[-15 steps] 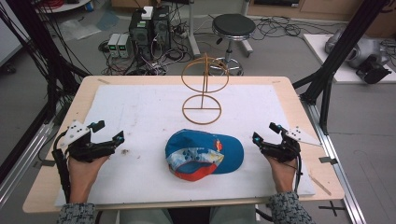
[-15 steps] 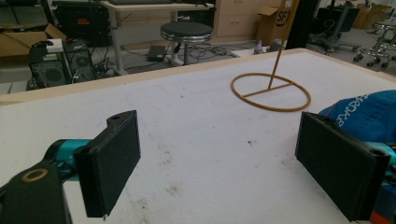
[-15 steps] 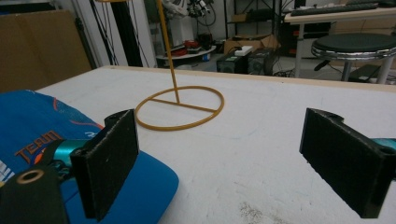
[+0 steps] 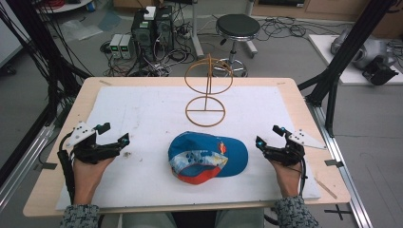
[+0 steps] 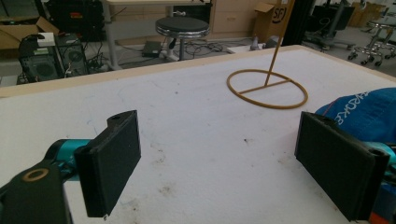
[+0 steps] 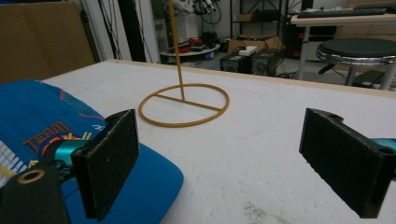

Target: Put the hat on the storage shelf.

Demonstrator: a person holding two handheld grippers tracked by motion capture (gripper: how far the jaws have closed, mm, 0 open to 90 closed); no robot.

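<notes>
- so far nothing looks started: the blue cap (image 4: 209,159) lies flat on the white surface (image 4: 142,109), near the front edge and between the two grippers, touched by neither.
- the left gripper (image 4: 113,135) rests well to the cap's left, fingers (image 5: 114,161) spread wide with nothing between them.
- the right gripper (image 4: 268,137) sits just right of the cap, fingers (image 6: 112,161) likewise apart and empty.
- the wire hat stand (image 4: 207,90) waits farther back, upright and bare; its top ring carries nothing.
- left to do, i'd judge: grasp the cap, lift it, and set it on the stand.
</notes>
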